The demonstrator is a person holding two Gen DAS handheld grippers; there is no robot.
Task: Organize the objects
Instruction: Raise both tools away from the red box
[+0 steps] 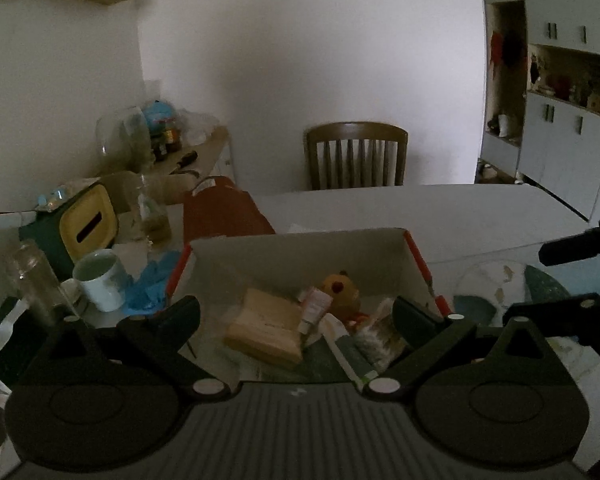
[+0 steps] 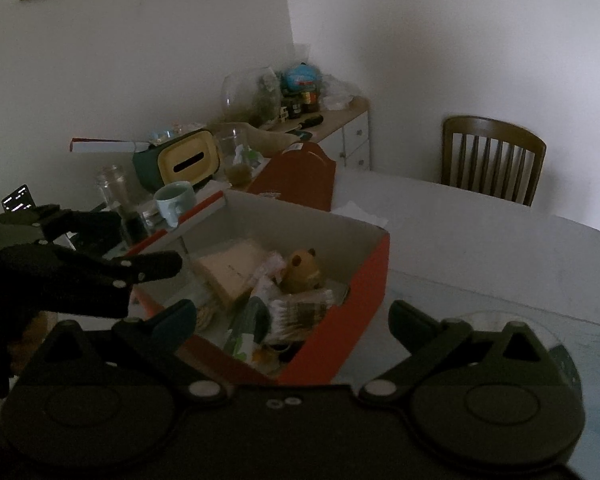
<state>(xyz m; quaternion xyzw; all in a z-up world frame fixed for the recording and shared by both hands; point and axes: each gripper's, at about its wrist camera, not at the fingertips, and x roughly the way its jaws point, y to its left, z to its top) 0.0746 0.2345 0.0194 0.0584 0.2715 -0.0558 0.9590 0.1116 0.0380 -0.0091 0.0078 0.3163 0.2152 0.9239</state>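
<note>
Open red box [image 2: 364, 300] holds bear [image 2: 302, 270], pad [image 2: 232, 270].

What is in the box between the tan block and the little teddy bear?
A small pinkish tube stands tilted between the tan block and the teddy bear inside the box. The left wrist view shows it best.

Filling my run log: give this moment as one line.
left hand-held gripper: open, empty | right hand-held gripper: open, empty | both over box | bear in box
</note>
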